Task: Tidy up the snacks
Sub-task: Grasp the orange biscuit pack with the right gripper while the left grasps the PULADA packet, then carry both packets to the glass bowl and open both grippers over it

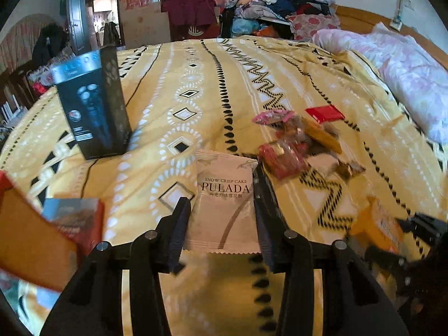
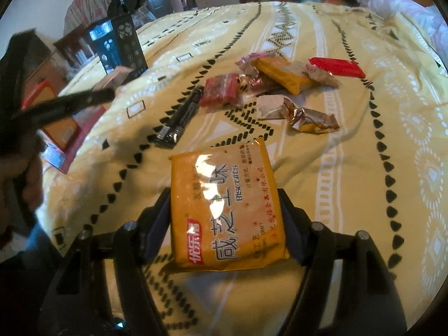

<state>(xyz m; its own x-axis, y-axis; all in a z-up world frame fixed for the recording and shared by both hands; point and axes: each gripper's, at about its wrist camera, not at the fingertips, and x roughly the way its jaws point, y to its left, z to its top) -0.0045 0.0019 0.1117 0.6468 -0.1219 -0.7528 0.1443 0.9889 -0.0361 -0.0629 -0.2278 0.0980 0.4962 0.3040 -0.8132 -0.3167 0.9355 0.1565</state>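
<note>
Above the yellow bedspread [image 1: 196, 89], I am clamping my left gripper [image 1: 222, 218] on a white Pulada cake packet [image 1: 224, 204] while my right gripper [image 2: 226, 221] is gripping an orange biscuit pack [image 2: 224, 207]; each sits between its fingers.

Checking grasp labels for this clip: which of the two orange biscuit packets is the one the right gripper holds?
The near one, printed "Biscuits", clamped between the right gripper fingers. The other orange packet lies loose in the snack pile farther up the bedspread.

Left claw [image 1: 222, 215]: black plastic linkage arms, round silver pivot screws, dark blue ribbed pads [image 1: 179, 232]. Right claw [image 2: 225, 218]: same black frame, silver screws, blue pads [image 2: 156, 224].
</note>
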